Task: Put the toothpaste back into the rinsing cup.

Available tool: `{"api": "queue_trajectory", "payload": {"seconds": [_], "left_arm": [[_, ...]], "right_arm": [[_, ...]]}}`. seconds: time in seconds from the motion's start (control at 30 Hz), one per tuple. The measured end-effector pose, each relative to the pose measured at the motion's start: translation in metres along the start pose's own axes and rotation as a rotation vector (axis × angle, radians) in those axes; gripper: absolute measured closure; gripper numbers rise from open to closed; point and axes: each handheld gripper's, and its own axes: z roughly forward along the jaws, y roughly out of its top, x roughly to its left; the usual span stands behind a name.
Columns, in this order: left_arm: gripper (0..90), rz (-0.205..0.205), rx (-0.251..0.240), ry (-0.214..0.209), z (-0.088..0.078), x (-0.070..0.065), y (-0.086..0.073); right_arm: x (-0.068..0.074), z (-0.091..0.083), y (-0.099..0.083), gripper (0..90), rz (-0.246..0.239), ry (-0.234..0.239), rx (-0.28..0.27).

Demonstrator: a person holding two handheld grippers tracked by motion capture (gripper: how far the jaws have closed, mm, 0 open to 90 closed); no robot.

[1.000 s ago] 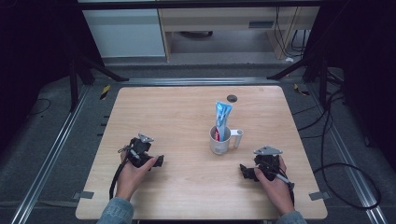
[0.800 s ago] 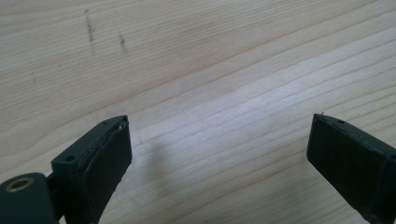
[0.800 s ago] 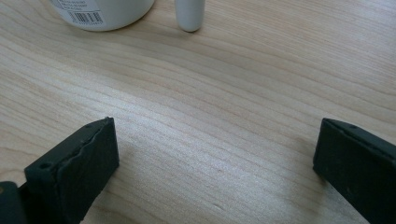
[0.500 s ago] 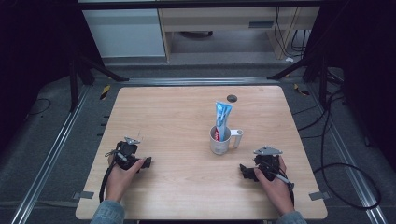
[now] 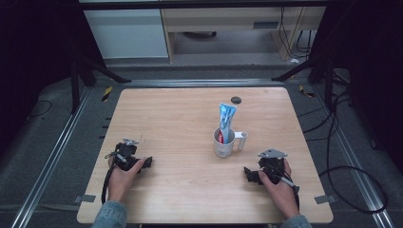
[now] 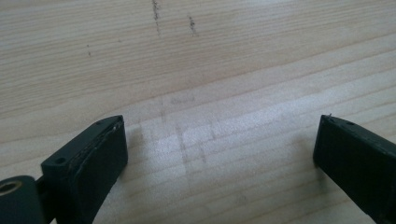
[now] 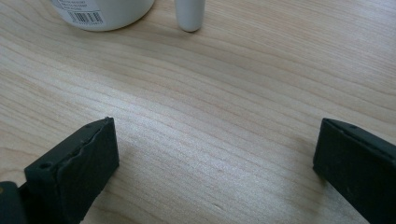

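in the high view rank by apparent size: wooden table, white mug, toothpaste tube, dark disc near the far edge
1. wooden table, by far the largest
2. white mug and toothpaste tube: look alike in size, and the tube's lower part is hidden in the mug
3. dark disc, smallest

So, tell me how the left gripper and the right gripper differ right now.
The left gripper rests near the table's left edge, far from the mug; the right gripper lies close to the white mug with its toothpaste tube. The left gripper's camera sees bare wood; the right gripper's catches the mug's base. Both are open, empty, pointing inward.
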Motion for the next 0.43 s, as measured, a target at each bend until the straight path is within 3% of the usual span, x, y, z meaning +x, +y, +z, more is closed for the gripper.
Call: {"api": "queue_trajectory", "payload": {"seconds": [0.1,0.23,0.43], "left_arm": [[1.7,0.004,-0.029,-0.002,0.0015,0.0024,-0.0021],[0.0,0.006,-0.103,-0.009,0.0055,0.0063,-0.0079],[0.0,0.005,-0.108,-0.008,0.0057,0.0066,-0.0083]], "right_arm": [[0.0,0.0,0.0,0.4,0.0,0.0,0.0],[0.0009,0.0003,0.0003,0.4,0.006,-0.003,0.001],[0.0023,0.0002,0.0005,0.4,0.01,0.002,0.001]]}}
